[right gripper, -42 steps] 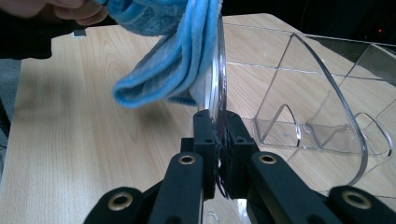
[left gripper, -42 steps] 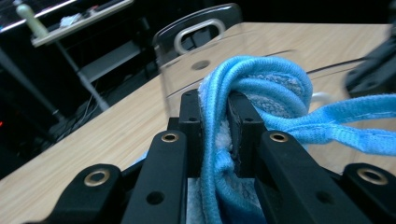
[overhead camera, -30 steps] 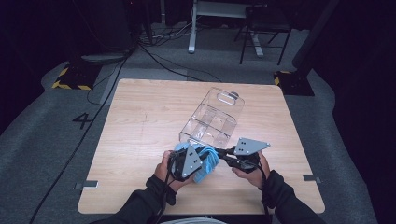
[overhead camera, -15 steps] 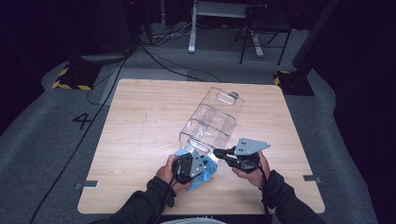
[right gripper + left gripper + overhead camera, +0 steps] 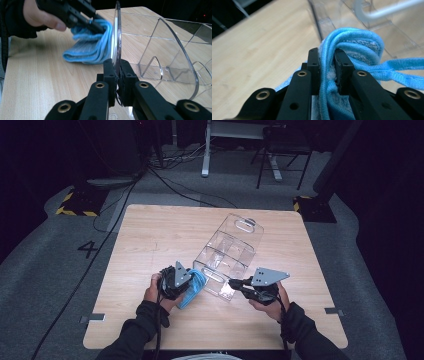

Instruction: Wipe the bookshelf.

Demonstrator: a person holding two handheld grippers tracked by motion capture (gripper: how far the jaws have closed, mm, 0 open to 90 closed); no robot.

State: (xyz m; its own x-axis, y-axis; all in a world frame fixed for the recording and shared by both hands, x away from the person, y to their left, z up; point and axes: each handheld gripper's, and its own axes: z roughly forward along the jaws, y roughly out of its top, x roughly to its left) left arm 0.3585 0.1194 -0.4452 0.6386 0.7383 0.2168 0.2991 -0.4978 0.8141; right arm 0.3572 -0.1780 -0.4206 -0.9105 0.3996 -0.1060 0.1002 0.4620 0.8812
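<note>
Left tool [image 5: 327, 62] pinching blue cloth [image 5: 192, 290], right tool [image 5: 117, 72] clamped on clear organizer [image 5: 227, 255] wall, lower centre. I'd wipe flat, keep organizer steady.

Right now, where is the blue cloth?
In the high view the blue cloth is at the table's near edge, left of centre, clamped in the left hand-held gripper against the clear organizer.

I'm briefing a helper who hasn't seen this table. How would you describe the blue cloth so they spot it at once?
Start at the wooden table and find the clear plastic organizer near its middle. Beside the organizer's near end, the left hand-held gripper is shut on a folded blue cloth. It is the one soft, coloured thing there, terry-textured with a stitched hem; everything beside it is transparent or black.
</note>
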